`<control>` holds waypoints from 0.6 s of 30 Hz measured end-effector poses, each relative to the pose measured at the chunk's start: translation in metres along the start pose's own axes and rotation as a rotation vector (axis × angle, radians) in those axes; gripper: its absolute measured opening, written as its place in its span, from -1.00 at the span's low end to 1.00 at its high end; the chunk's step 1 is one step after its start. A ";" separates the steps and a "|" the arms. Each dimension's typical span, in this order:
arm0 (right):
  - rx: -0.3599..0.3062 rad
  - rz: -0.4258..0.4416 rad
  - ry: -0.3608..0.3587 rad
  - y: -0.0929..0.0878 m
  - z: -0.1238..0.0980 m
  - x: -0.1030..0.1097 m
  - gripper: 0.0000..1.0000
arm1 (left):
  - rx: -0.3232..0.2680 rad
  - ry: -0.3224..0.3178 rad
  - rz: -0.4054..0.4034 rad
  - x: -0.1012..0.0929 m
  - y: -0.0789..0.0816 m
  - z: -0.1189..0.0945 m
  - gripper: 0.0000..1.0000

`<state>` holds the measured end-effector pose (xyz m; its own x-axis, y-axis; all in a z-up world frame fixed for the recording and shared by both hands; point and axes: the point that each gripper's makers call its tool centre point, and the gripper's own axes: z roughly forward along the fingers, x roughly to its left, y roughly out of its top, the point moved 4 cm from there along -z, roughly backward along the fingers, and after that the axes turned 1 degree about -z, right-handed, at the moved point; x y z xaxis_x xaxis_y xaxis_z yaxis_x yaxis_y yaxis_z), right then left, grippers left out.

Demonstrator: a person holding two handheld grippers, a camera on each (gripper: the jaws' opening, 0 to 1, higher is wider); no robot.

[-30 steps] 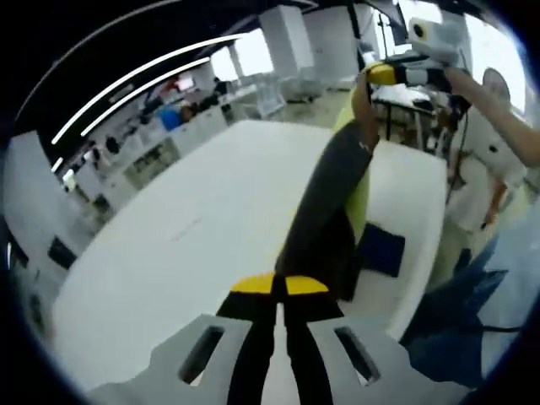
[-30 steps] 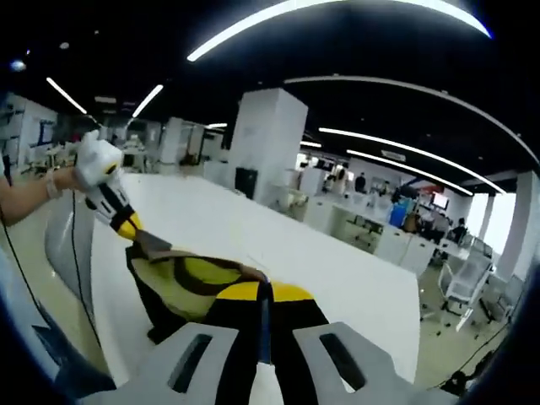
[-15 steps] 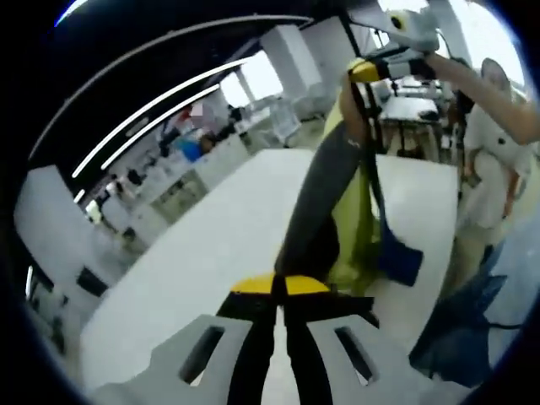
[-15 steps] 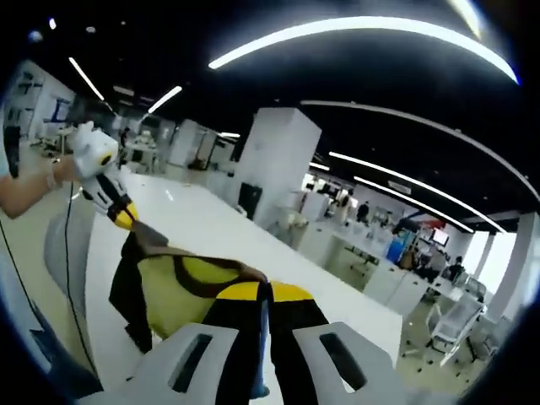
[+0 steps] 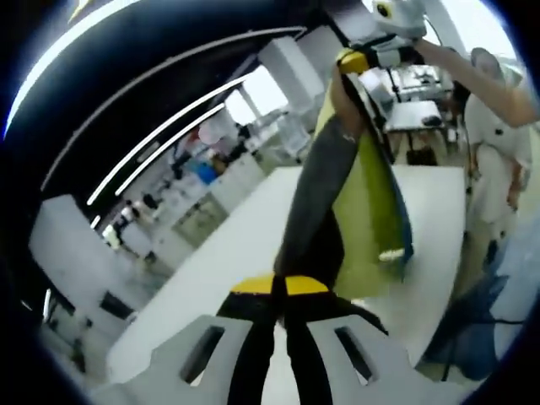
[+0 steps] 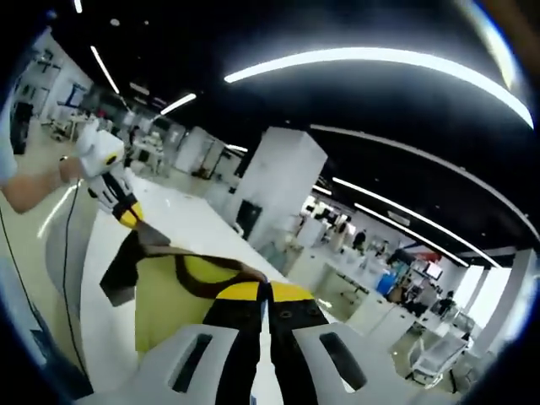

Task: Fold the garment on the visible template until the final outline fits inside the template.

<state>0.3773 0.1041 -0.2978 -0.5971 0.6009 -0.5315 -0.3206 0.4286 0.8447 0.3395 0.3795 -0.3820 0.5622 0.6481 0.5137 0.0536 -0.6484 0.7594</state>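
A yellow-green and dark grey garment (image 5: 354, 202) hangs in the air, stretched between both grippers above the white table (image 5: 228, 261). In the left gripper view my left gripper (image 5: 279, 285) is shut on one dark corner of it, and the right gripper (image 5: 359, 61) grips the far top corner, held by a person's hand. In the right gripper view my right gripper (image 6: 263, 291) is shut on the garment (image 6: 181, 291), and the left gripper (image 6: 126, 215) holds its far corner. No template is in sight.
A person in white stands at the right of the left gripper view (image 5: 498, 135). Blue cloth (image 5: 472, 321) lies low on the right. A white pillar (image 6: 274, 190), desks and office chairs fill the room behind the table.
Both grippers have risen, lifting the garment off the table so it hangs free. The dark blue patch seen on the table earlier is gone from sight.
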 end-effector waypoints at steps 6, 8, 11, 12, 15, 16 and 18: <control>-0.007 -0.023 0.022 0.009 0.000 0.002 -0.96 | -0.001 0.031 0.010 0.012 0.006 -0.012 -1.00; -0.005 -0.028 0.026 0.012 -0.001 0.002 -0.96 | -0.001 0.030 0.012 0.012 0.008 -0.019 -1.00; -0.014 -0.037 0.030 0.016 -0.004 0.005 -0.96 | -0.004 0.043 0.020 0.013 0.010 -0.026 -1.00; -0.018 -0.038 0.032 0.018 -0.005 0.006 -0.96 | -0.004 0.045 0.019 0.013 0.010 -0.028 -1.00; -0.031 -0.043 0.035 0.023 -0.007 0.010 -0.96 | 0.001 0.041 0.013 0.013 0.010 -0.033 -1.00; -0.033 -0.043 0.037 0.025 -0.008 0.011 -0.96 | 0.005 0.038 0.011 0.012 0.009 -0.035 -1.00; -0.036 -0.045 0.038 0.027 -0.010 0.014 -0.96 | 0.004 0.041 0.012 0.010 0.009 -0.039 -1.00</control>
<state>0.3530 0.1174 -0.2814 -0.6090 0.5551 -0.5665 -0.3733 0.4297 0.8222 0.3137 0.3962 -0.3544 0.5285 0.6562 0.5386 0.0508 -0.6577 0.7515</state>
